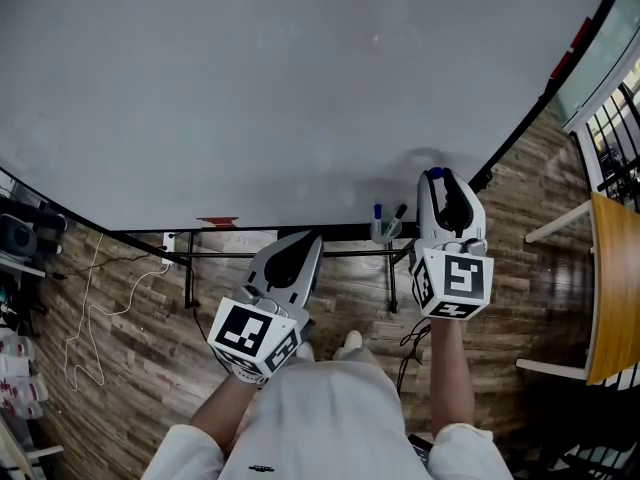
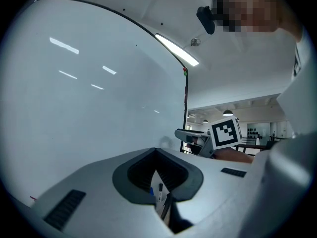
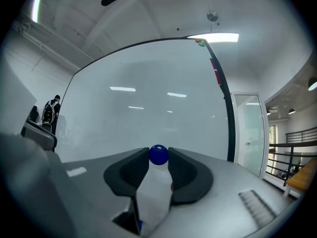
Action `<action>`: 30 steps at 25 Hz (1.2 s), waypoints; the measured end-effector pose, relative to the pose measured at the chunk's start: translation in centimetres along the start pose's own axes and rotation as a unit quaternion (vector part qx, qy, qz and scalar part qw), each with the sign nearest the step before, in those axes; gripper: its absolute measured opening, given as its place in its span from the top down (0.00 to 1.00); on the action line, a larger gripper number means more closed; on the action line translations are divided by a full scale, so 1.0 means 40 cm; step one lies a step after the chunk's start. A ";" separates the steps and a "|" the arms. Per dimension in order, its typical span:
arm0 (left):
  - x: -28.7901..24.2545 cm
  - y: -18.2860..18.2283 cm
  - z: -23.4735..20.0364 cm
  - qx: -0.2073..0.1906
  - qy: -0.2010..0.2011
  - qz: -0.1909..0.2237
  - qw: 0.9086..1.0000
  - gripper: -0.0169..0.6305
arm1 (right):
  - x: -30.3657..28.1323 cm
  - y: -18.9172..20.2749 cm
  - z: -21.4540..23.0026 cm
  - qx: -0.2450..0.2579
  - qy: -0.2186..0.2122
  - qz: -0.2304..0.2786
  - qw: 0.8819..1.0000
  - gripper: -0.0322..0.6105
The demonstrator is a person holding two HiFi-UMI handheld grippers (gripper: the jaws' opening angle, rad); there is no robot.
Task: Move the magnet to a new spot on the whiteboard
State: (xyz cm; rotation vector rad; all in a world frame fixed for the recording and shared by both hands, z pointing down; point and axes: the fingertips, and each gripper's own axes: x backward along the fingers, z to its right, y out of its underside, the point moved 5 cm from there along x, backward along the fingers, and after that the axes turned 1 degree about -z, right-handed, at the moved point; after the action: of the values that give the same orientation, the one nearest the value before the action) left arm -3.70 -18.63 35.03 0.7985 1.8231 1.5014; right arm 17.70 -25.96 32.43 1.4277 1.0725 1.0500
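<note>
A small blue ball-shaped magnet (image 3: 158,154) sits pinched between the tips of my right gripper (image 3: 158,156), which is shut on it. In the head view the magnet (image 1: 435,174) is at the lower right part of the big whiteboard (image 1: 280,88), close to its surface, with a faint shadow beside it. Whether it touches the board I cannot tell. My left gripper (image 1: 312,240) hangs lower, in front of the board's bottom edge, its jaws shut with nothing between them. The left gripper view shows its own jaw tips (image 2: 156,150) met, and the right gripper (image 2: 184,133) off to the right.
A cup with pens (image 1: 385,228) hangs at the board's bottom rail, between the two grippers. A red strip (image 1: 218,222) lies on the rail further left. A wooden table (image 1: 612,288) stands at the right. Cables (image 1: 95,318) trail on the floor at the left.
</note>
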 end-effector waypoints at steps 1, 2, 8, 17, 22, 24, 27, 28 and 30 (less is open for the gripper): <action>0.006 0.001 0.000 0.000 0.000 0.001 1.000 0.97 | 0.014 -0.004 -0.004 -0.002 -0.003 0.002 1.000 0.75; 0.012 0.001 0.000 0.000 -0.001 0.001 1.000 0.97 | 0.028 -0.008 -0.010 -0.003 -0.005 0.004 1.000 0.75; 0.050 0.000 -0.003 -0.002 -0.003 0.005 1.000 0.97 | 0.104 -0.033 -0.044 -0.015 -0.014 0.017 1.000 0.75; 0.100 0.015 -0.014 0.002 -0.014 0.008 1.000 0.97 | 0.199 -0.050 -0.110 -0.015 -0.038 0.027 0.999 0.75; 0.125 0.017 -0.018 -0.001 -0.017 0.009 1.000 0.97 | 0.253 -0.014 -0.127 -0.037 -0.032 0.024 0.999 0.75; 0.131 0.019 -0.018 -0.001 -0.017 0.009 1.000 0.97 | 0.266 -0.004 -0.135 -0.041 -0.032 0.022 0.998 0.75; 0.134 0.023 -0.019 0.000 -0.018 0.008 1.000 0.97 | 0.269 0.004 -0.148 -0.040 -0.037 0.019 0.998 0.75; 0.134 0.025 -0.020 0.000 -0.019 0.008 1.000 0.97 | 0.268 0.003 -0.152 -0.038 -0.040 0.019 0.998 0.75; 0.135 0.026 -0.021 0.001 -0.021 0.008 1.000 0.97 | 0.266 -0.003 -0.158 -0.036 -0.044 0.022 0.998 0.75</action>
State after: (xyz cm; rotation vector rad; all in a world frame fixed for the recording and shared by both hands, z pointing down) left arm -7.61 -14.71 35.67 0.8401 1.7927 1.4821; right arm 13.94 -14.25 33.62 1.4314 0.9340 1.0375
